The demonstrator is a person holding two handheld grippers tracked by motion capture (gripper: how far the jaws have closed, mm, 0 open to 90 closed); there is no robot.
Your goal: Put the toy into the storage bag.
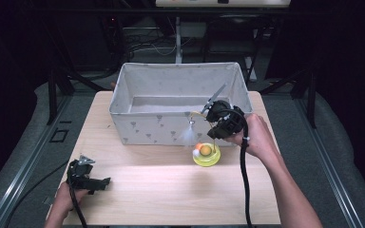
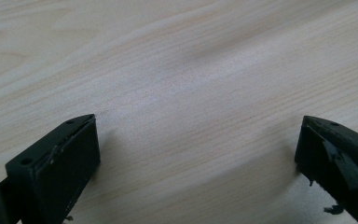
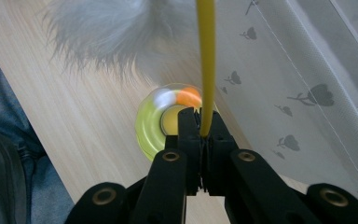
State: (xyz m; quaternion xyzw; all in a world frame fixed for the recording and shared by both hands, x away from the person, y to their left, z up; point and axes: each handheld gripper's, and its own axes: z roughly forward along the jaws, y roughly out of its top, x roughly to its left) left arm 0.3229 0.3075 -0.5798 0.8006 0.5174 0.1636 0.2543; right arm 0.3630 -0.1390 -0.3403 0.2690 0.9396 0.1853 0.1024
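A toy with a lime-green round base (image 1: 208,160) stands on the wooden table (image 1: 171,190) just in front of the fabric bin (image 1: 142,129). Small orange and white balls (image 1: 198,148) sit in its ring. A thin yellow wand (image 3: 207,65) rises from the base and carries a white fluffy tuft (image 1: 188,135) (image 3: 116,28). My right gripper (image 1: 214,137) (image 3: 204,130) points down over the base (image 3: 147,126), shut on the wand. Held at the table's front left corner, my left gripper (image 1: 102,181) (image 2: 198,154) is open, with bare wood between its jaws.
The grey-white bin (image 3: 307,70), printed with small dark figures, takes up the back half of the table and is open on top. A black cable (image 1: 244,180) trails from the right gripper along the person's forearm. Dark floor and metal rails surround the table.
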